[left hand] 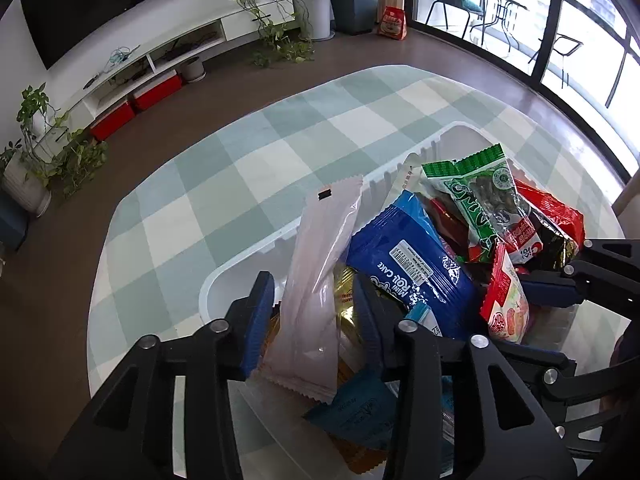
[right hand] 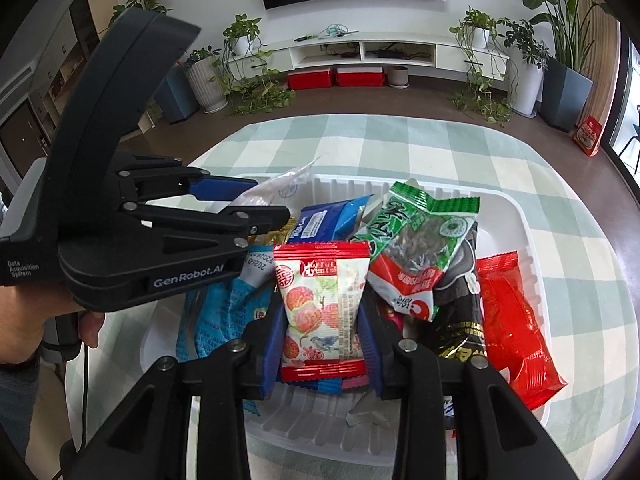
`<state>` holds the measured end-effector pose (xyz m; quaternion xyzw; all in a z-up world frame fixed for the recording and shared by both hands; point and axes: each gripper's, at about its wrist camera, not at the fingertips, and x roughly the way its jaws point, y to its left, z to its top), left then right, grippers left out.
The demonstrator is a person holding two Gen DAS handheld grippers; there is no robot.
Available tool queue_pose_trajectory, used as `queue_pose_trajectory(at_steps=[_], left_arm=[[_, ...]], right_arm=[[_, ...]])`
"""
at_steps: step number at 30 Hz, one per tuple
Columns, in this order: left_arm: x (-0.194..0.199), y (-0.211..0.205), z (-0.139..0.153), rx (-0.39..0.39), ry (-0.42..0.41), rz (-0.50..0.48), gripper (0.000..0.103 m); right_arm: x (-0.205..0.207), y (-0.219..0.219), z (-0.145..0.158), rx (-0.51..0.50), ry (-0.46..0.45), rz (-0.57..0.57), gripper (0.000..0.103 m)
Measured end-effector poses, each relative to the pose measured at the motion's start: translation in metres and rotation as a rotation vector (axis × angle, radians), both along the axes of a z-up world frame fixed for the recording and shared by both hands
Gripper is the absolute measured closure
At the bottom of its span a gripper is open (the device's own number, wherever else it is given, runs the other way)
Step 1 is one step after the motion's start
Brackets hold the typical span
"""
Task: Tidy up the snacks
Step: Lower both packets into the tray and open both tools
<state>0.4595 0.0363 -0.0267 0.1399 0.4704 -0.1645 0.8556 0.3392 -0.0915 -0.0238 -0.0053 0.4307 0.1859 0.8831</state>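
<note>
A white plastic tray (left hand: 248, 256) (right hand: 516, 216) on a green checked tablecloth holds a heap of snack packets. My left gripper (left hand: 316, 304) is shut on a pale pink packet (left hand: 316, 280), held upright over the tray's left end. My right gripper (right hand: 322, 320) is shut on a red-and-white lychee packet (right hand: 320, 304), held above the tray's middle. The lychee packet also shows in the left wrist view (left hand: 506, 300). Beside them lie a blue roll cake packet (left hand: 412, 256), a green packet (right hand: 420, 240) and a red packet (right hand: 516, 320).
The left gripper body (right hand: 132, 220) fills the left of the right wrist view, close to the right gripper. The table (left hand: 240, 152) stands in a living room with a TV shelf (right hand: 360, 50), potted plants (right hand: 204, 80) and balcony doors (left hand: 560, 20).
</note>
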Motion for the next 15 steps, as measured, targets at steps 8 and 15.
queue_pose_trajectory(at_steps=[8,15], left_arm=[[-0.0025,0.0021,0.0006,-0.007,-0.004,0.006,0.049],[-0.0074,0.0093,0.0062,-0.013,-0.029,0.031,0.038]], right_arm=[[-0.0022,-0.0016,-0.0004,0.004,-0.001,-0.005,0.061],[-0.0052,-0.0040,0.0026,0.014,-0.013,-0.007,0.048]])
